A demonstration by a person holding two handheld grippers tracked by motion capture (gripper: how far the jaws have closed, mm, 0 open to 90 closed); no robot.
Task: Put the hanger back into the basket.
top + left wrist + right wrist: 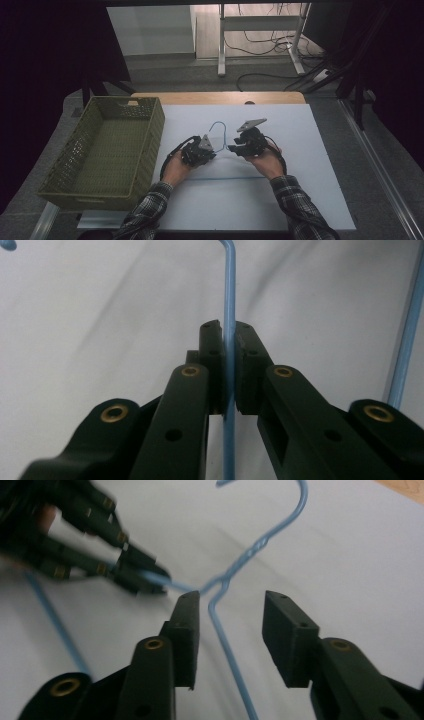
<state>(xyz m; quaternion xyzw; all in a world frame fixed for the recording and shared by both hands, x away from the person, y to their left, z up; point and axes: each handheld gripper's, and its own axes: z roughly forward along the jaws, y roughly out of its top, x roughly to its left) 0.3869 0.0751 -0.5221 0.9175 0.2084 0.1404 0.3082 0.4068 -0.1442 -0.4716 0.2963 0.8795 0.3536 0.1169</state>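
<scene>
We clamp our left claw [229, 347] on one shoulder of the blue wire hanger [218, 134], pinning it over the white tabletop [300, 150] so it stays put, while our right claw [231, 630] straddles the other shoulder, released (not touching). The green basket [150, 145] to our left sits empty.

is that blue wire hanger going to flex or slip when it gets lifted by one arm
Probably springy: the blue wire hanger is thin wire, joined only by a twist below the hook. It looks light. The smooth wire might pivot in the left gripper, whose pads clamp one strand; the right gripper stands open around another.
</scene>
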